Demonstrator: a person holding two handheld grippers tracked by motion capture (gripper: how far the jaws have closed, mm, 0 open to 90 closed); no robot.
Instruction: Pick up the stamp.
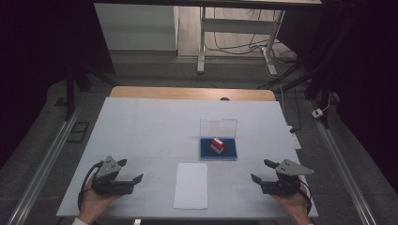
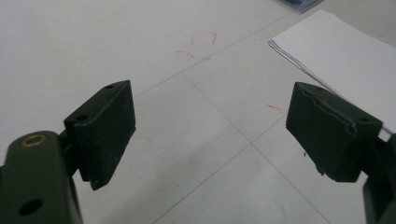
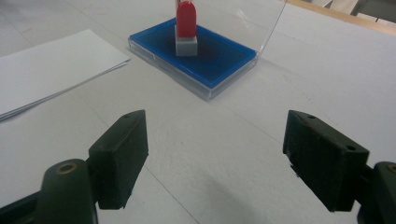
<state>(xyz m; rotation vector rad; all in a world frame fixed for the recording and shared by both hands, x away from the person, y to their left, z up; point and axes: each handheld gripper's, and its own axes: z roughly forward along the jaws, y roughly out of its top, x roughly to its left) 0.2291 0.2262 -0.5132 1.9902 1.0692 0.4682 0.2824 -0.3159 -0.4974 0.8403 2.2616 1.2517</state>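
left gripper (image 1: pixel 134 170): parked at my near left corner of the table (image 1: pixel 141 122), jaws spread wide, nothing between them, just hanging there ready.

right gripper (image 1: pixel 260 170): mirror spot on the near right, jaws also wide and empty, aimed at the pad, so I'd guess it goes for the stamp.

paper (image 1: pixel 191 185): flat stack lying between the two grippers at the near edge, easy spot to press down on.

ink pad (image 1: pixel 218 151): open blue tray just beyond the paper, clear lid tipped up behind it.

stamp (image 1: pixel 217 145): red handle, grey base, standing upright on the pad, probably soaking up ink.
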